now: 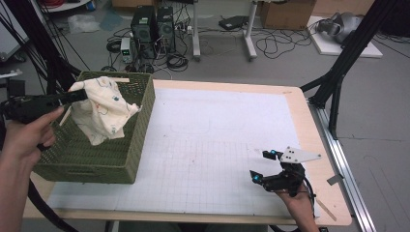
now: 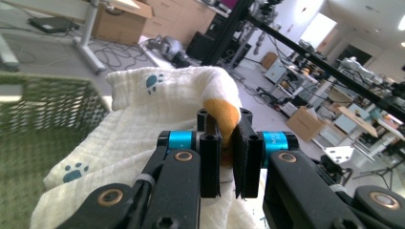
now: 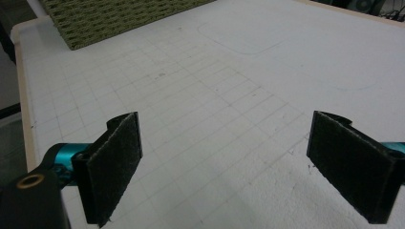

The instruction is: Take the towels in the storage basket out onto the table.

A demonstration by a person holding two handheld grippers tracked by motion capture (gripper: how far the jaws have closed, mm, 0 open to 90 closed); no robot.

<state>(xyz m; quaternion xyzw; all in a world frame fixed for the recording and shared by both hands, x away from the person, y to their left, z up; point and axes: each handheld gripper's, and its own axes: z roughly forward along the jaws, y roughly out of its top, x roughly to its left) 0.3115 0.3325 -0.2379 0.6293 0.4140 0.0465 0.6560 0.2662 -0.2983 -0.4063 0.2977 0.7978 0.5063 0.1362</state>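
A workshop floor strewn with cables and computer towers lies beyond the table, whose top carries a white gridded mat. A green woven basket sits at its left edge. Above the basket hangs a cream paw-print cloth, pinched by the left gripper. Near the front right corner, the right gripper hovers, jaws wide apart.

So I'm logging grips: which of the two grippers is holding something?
The left gripper, shut on the cream cloth above the green basket; the right gripper is open over the table.
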